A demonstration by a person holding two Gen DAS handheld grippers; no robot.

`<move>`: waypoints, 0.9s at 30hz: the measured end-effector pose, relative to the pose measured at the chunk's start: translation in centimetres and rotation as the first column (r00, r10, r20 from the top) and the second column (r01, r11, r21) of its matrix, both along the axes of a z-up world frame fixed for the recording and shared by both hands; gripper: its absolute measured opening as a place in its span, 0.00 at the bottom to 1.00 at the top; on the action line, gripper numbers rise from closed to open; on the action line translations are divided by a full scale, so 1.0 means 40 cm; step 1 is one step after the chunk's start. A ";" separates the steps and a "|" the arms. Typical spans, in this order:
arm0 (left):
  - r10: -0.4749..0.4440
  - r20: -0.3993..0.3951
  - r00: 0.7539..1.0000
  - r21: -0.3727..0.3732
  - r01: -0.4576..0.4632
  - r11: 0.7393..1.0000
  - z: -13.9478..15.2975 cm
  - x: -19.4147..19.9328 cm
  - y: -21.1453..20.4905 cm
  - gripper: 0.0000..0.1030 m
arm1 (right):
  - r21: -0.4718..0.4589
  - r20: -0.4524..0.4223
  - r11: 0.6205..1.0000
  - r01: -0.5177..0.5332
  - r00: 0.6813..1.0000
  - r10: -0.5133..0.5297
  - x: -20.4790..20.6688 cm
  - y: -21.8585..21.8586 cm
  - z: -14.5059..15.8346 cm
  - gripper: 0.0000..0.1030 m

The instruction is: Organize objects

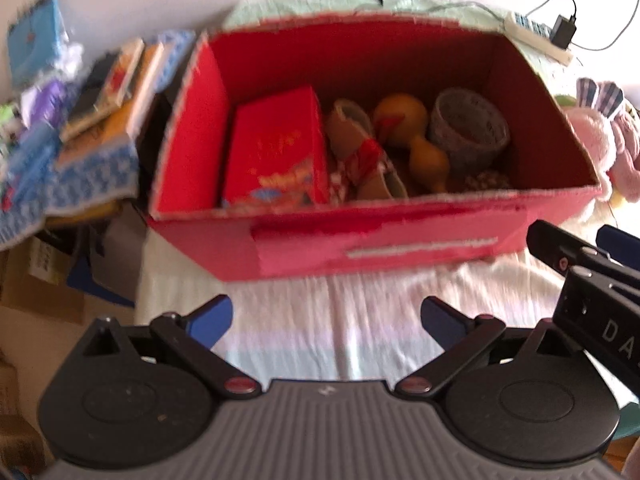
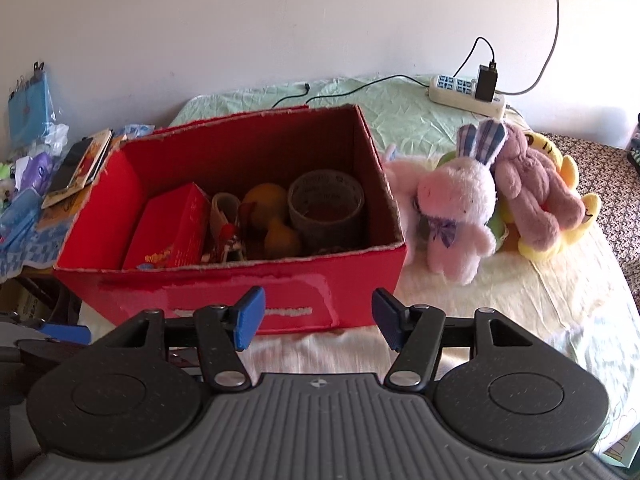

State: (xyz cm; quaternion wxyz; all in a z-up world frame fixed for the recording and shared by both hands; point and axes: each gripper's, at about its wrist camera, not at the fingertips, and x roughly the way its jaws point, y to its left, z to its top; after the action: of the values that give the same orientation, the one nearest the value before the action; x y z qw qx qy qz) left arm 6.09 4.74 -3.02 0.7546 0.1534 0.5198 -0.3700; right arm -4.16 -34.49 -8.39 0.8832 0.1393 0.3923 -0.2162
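Note:
A red cardboard box [image 1: 400,246] [image 2: 360,280] stands open on the bed. Inside lie a red packet [image 1: 276,148] [image 2: 172,228], a folded tan item with red ribbon [image 1: 360,152], an orange gourd [image 1: 412,136] [image 2: 272,220] and a roll of tape [image 1: 468,128] [image 2: 326,204]. My left gripper [image 1: 326,320] is open and empty, in front of the box's near wall. My right gripper [image 2: 318,316] is open and empty, also in front of the box. A pink plush rabbit [image 2: 456,208] and a mauve plush [image 2: 536,192] sit right of the box.
A yellow plush [image 2: 568,172] lies behind the mauve one. A power strip with a charger [image 2: 468,92] lies at the back of the bed. Books and bags [image 1: 100,92] [image 2: 76,164] are piled on a side table to the left. The right gripper's body [image 1: 592,292] shows in the left wrist view.

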 end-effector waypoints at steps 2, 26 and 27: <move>-0.009 -0.021 1.000 0.008 0.009 1.000 -0.013 -0.003 -0.003 0.98 | 0.007 -0.009 1.000 -0.003 1.000 0.003 -0.001 0.000 -0.007 0.60; -0.074 -0.102 0.992 0.079 0.083 0.993 -0.078 -0.023 -0.026 0.97 | 0.067 -0.092 0.998 0.011 0.996 -0.005 -0.001 -0.018 -0.062 0.60; -0.075 -0.104 0.992 0.080 0.084 0.993 -0.080 -0.024 -0.025 0.97 | 0.069 -0.092 0.998 0.008 0.996 -0.002 0.000 -0.017 -0.062 0.60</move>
State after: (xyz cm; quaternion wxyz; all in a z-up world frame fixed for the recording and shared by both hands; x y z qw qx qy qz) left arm 5.12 3.72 -6.20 0.7049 0.1869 0.5658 -0.3847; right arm -4.17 -35.17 -10.86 0.8582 0.1609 0.4395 -0.2109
